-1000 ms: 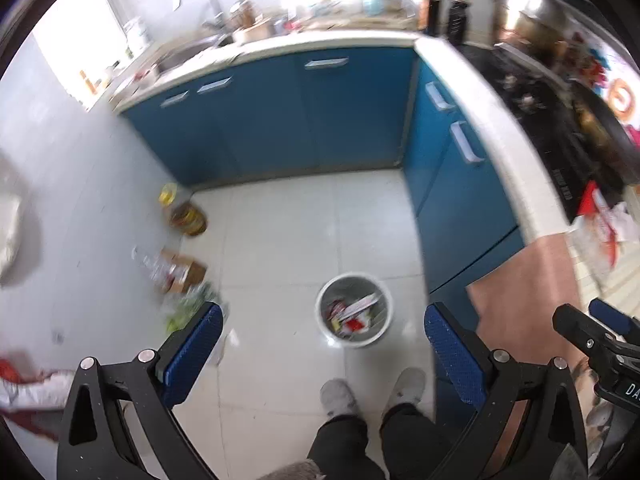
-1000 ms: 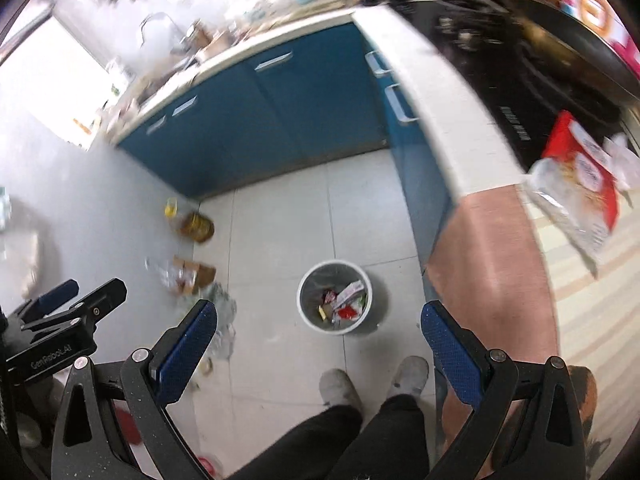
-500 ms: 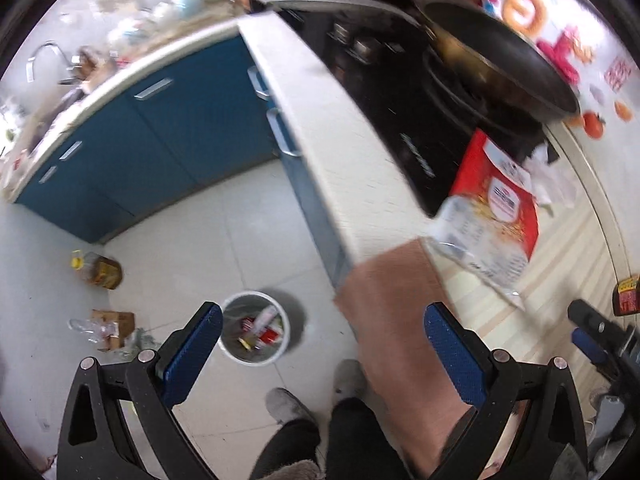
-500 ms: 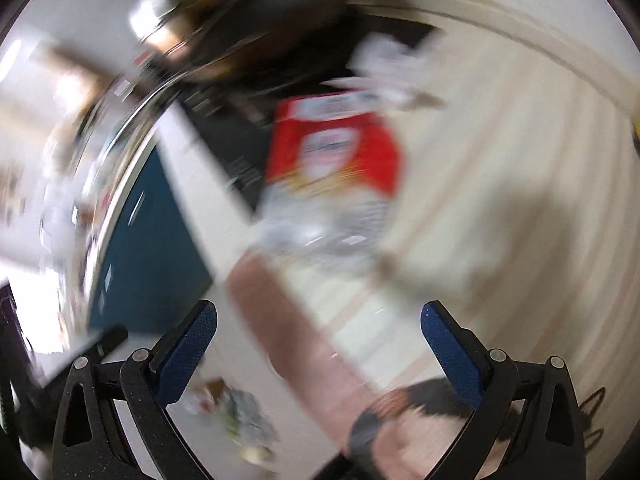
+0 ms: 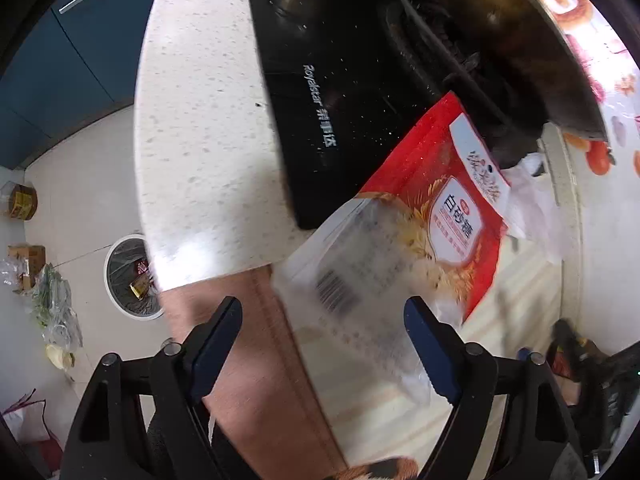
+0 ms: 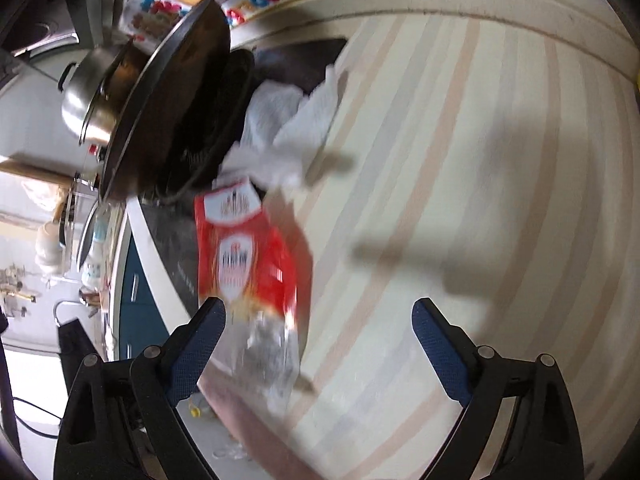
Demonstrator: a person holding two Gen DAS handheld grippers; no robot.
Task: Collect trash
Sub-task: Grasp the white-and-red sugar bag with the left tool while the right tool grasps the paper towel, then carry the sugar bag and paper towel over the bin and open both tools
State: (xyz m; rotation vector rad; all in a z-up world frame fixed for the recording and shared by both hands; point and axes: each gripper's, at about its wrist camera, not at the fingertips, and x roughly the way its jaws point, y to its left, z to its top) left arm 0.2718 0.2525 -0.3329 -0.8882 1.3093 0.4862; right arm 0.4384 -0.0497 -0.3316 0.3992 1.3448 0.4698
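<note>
Left tool (image 5: 323, 340) wide, empty | right tool (image 6: 319, 336) wide, empty | red-and-clear sugar bag (image 5: 404, 240) lies flat on worktop (image 5: 208, 120), overlapping stove (image 5: 340, 80) edge | likely light, limp, slippery film: pinch clear near edge | trash bin (image 5: 116, 276) on floor.

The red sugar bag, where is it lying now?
The red sugar bag lies on the striped counter, its top edge overlapping the black stove, beside a white cloth.
</note>
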